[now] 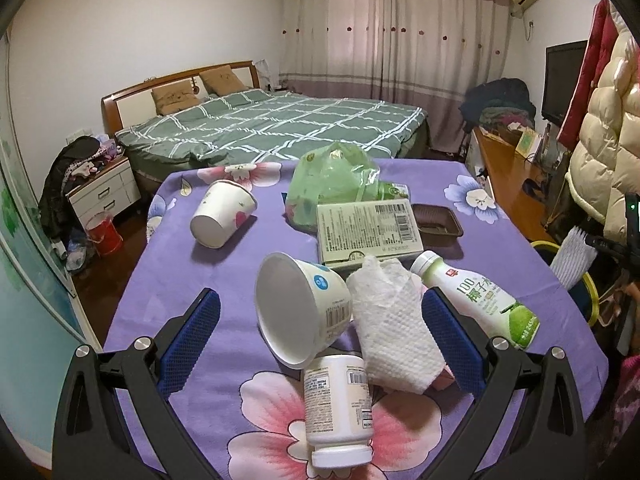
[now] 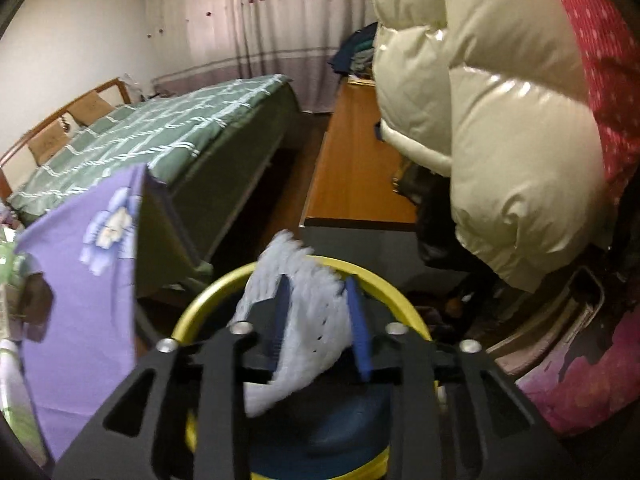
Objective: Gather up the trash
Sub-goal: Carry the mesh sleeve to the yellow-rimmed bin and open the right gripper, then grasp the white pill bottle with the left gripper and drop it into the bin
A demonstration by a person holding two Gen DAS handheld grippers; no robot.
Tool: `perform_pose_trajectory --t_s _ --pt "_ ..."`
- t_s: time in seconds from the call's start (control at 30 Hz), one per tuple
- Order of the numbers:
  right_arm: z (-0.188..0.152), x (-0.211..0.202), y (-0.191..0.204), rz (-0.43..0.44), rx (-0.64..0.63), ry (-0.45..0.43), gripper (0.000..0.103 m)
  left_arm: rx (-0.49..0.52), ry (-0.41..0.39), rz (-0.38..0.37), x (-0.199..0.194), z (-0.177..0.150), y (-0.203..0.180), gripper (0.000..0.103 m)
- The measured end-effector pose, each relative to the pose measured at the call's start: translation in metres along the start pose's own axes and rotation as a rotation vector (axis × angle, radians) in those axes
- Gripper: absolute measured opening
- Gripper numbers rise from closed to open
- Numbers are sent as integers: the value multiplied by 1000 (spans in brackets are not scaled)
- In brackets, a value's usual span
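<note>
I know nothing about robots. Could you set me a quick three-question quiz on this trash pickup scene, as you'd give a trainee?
1. Pick one: what sits between the fingers of the right gripper?
A) a white foam net
B) a paper cup
C) a green bag

2. True or false: the white drink bottle stands upright on the purple flowered cloth.

3. Fill in: the foam net is above a bin whose rim is ____.

Key: 1 A; 2 false, it lies on its side; 3 yellow.
</note>
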State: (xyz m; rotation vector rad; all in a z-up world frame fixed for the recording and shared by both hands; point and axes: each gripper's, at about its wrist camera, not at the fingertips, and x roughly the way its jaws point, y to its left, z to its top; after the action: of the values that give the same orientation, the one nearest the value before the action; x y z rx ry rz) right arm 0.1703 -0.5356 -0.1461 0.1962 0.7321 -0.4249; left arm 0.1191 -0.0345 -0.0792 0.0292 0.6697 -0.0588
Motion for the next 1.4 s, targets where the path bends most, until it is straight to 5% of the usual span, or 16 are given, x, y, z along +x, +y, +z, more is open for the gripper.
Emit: perform_pose_trajectory --t_s 0.3,0.57,1.07,1.13,1.4 --pt "-9 -8 17 30 -13 -17 42 23 36 8 12 -6 -3 99" --pt "-12 -29 26 80 -12 -47 45 62 115 -17 7 -43 -7 97" --pt "-26 -61 30 149 -2 -69 48 49 217 -45 38 -73 -3 62" --pt "-27 -61 31 155 0 -70 48 56 219 -56 37 -74 -4 50" --pt "-28 -64 30 172 11 -72 48 100 165 -62 18 -65 -6 48"
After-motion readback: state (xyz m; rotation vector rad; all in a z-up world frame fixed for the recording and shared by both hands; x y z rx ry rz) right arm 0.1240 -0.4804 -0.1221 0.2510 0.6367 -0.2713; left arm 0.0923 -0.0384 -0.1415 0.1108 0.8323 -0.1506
